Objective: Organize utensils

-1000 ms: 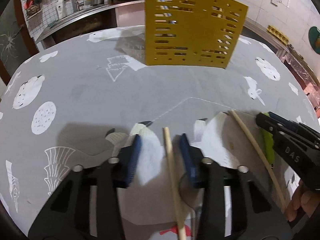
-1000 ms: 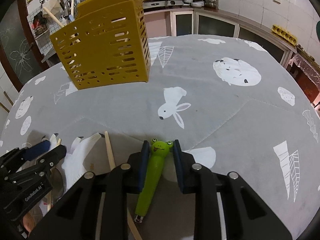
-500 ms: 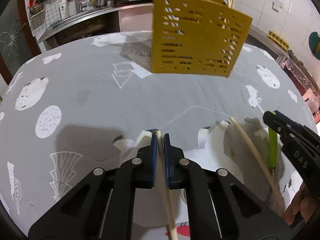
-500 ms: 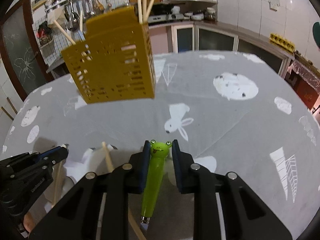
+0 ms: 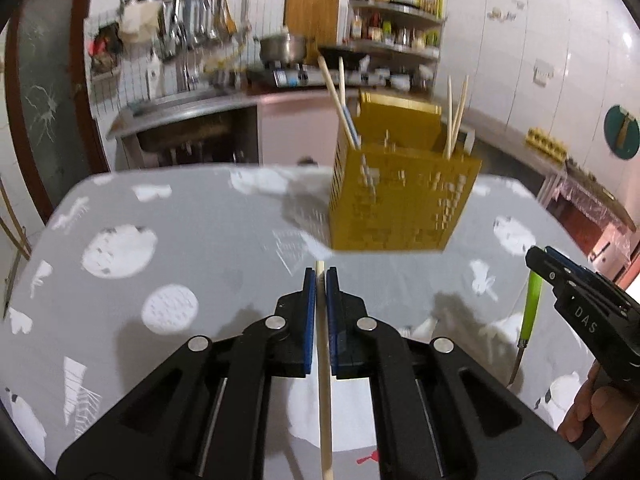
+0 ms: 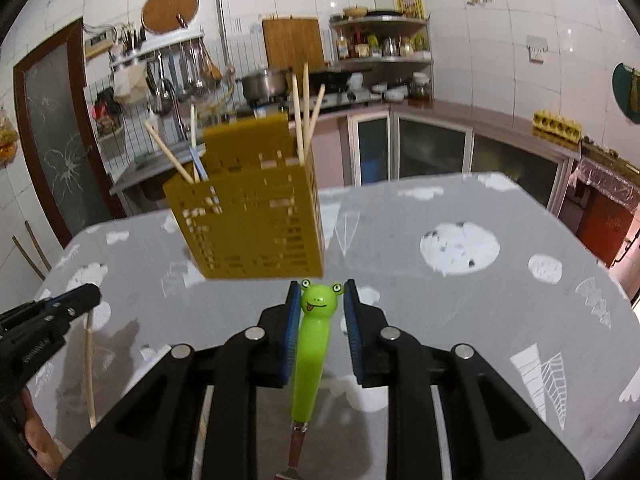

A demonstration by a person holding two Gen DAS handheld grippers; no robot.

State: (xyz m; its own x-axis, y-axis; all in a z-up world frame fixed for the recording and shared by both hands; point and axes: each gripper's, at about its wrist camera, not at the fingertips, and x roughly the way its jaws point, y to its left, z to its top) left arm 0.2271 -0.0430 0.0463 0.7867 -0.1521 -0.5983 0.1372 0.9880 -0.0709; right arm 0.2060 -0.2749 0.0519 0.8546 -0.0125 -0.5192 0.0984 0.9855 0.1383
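Kitchen: white tiled walls, steel counter [image 5: 188, 116] with pot [image 6: 264, 82] behind. Grey patterned tablecloth [image 6: 460, 312] covers table. Yellow perforated utensil holder [image 6: 252, 208] upright mid-table, chopsticks inside. Right gripper [image 6: 318, 300] clamped on green frog-handled utensil [image 6: 310, 356], long axis along fingers, frog head forward toward holder. Left gripper [image 5: 321, 280] pinched shut on wooden chopstick [image 5: 324, 380], tip pointing toward holder.

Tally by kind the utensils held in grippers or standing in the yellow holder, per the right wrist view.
Pale wooden chopsticks: 6 (5 in the perforated yellow plastic holder, 1 in the left gripper)
Green frog-handled utensil, in the right gripper: 1
Blue-grey handle in holder: 1
Total: 8
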